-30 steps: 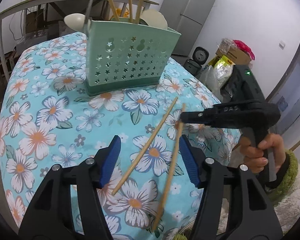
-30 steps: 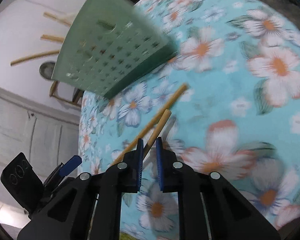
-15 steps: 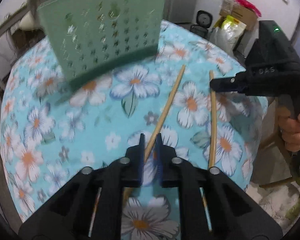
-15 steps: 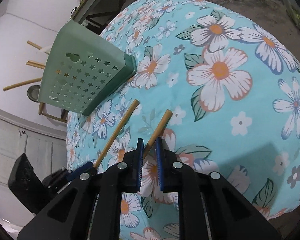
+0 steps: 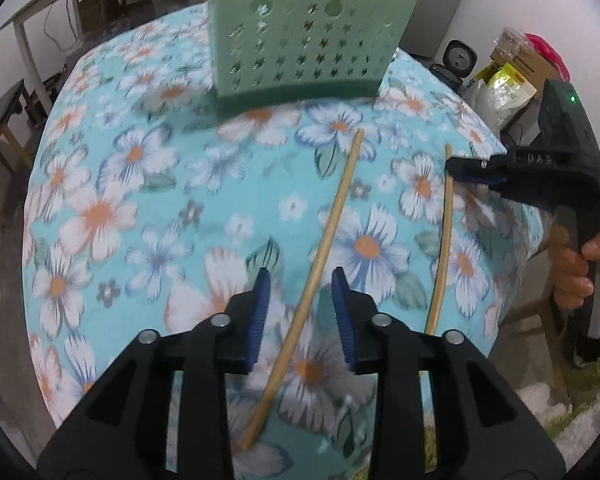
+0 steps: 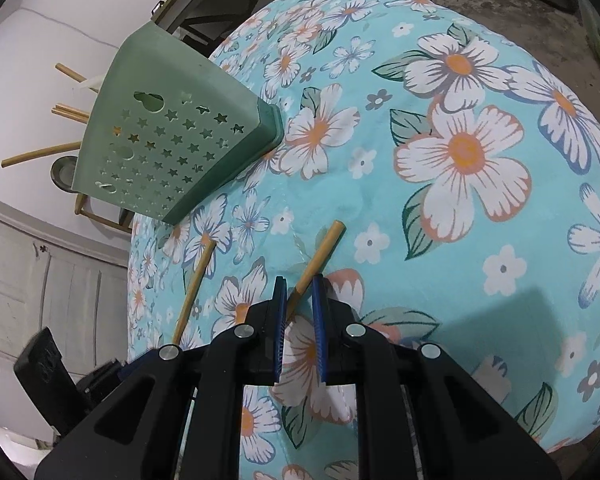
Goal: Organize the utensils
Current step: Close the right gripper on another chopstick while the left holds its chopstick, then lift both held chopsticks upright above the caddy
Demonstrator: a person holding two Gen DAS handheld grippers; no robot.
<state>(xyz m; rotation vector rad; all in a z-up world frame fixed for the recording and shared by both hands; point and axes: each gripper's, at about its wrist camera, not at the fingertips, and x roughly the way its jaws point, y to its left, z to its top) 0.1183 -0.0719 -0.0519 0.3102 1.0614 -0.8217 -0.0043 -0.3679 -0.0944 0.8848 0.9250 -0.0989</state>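
Chopsticks are what is left: two of them lie on the flowered tablecloth (image 5: 100, 216), well short of the green utensil holder (image 5: 304, 36), which already has several sticks and a spoon standing in it, so I judge the job mostly done. My right gripper (image 6: 299, 296) is clamped on the end of the right chopstick (image 6: 320, 254), which rests against the cloth. My left gripper (image 5: 300, 292) stands apart around the left chopstick (image 5: 328, 236), pads clear of it on both sides. Half a second ago those jaws were pinched almost together over that stick; they have just been opening, and the stick lies between them ungripped. A second ago they were wider yet and further back. The holder looms closer now, and the right gripper's hold is unchanged.
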